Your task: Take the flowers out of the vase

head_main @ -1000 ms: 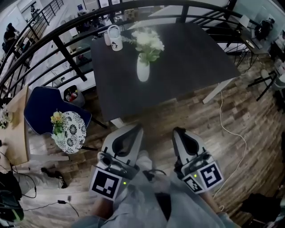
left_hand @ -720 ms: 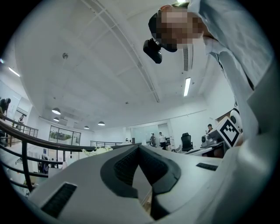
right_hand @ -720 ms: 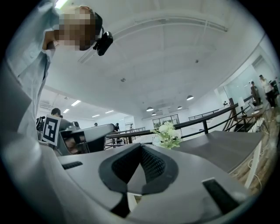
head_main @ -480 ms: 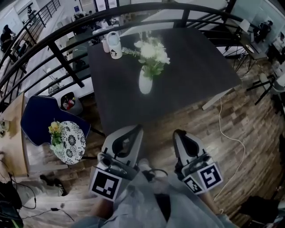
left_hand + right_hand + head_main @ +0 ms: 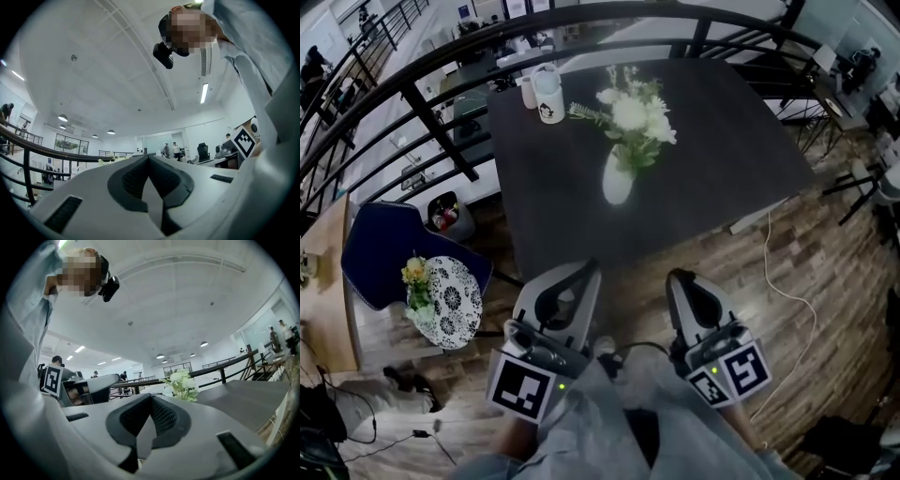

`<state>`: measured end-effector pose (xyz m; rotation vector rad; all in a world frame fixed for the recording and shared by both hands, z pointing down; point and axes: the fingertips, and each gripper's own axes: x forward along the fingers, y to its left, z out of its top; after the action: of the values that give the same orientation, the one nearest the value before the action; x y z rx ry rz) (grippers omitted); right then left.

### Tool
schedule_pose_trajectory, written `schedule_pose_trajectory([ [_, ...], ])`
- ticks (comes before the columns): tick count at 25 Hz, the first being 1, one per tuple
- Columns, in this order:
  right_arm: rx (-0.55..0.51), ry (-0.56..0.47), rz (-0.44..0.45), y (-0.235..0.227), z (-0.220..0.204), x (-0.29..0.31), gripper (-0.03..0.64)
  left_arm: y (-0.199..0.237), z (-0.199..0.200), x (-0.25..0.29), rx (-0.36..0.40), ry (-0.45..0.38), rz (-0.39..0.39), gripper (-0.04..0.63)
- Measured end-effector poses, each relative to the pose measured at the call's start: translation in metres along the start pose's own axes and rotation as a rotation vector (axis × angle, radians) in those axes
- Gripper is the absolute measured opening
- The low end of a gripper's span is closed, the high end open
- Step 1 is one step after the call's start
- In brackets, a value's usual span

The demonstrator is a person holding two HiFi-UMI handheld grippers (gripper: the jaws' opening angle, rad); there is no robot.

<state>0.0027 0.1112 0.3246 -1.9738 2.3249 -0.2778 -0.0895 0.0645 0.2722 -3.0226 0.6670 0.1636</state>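
Note:
A white vase (image 5: 617, 182) holding white flowers with green leaves (image 5: 635, 116) stands near the middle of a dark table (image 5: 722, 141). In the head view both grippers hang over the wooden floor, short of the table's near edge. My left gripper (image 5: 579, 272) is shut with nothing in it, and so is my right gripper (image 5: 679, 278). The right gripper view shows the flowers (image 5: 182, 383) just beyond the closed tips (image 5: 151, 396). In the left gripper view the flowers (image 5: 111, 160) only peek over the closed jaws (image 5: 149, 157).
A white mug (image 5: 548, 97) stands at the table's far left. A black curved railing (image 5: 431, 108) runs behind and to the left. A blue chair (image 5: 380, 248) with a patterned cushion (image 5: 455, 291) and yellow flowers sits at left. A cable (image 5: 787, 281) trails over the floor at right.
The table and vase have drawn nearer and lower in the head view. Both grippers keep their place in the view and stay shut.

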Motion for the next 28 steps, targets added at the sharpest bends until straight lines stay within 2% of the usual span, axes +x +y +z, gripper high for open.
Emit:
schedule_pose_trajectory([
  [6,-0.001,0.023,0.017,-0.002,-0.004,0.012,0.003,0.012,-0.005,0.001,-0.012,0.004,0.030,-0.002],
  [13,-0.002,0.037,0.079,-0.012,-0.004,0.036,0.003,0.028,-0.008,0.009,-0.003,0.005,0.095,-0.002],
  [28,-0.020,0.075,0.213,-0.062,0.012,0.092,0.003,0.060,-0.018,0.059,-0.005,0.029,0.245,-0.002],
])
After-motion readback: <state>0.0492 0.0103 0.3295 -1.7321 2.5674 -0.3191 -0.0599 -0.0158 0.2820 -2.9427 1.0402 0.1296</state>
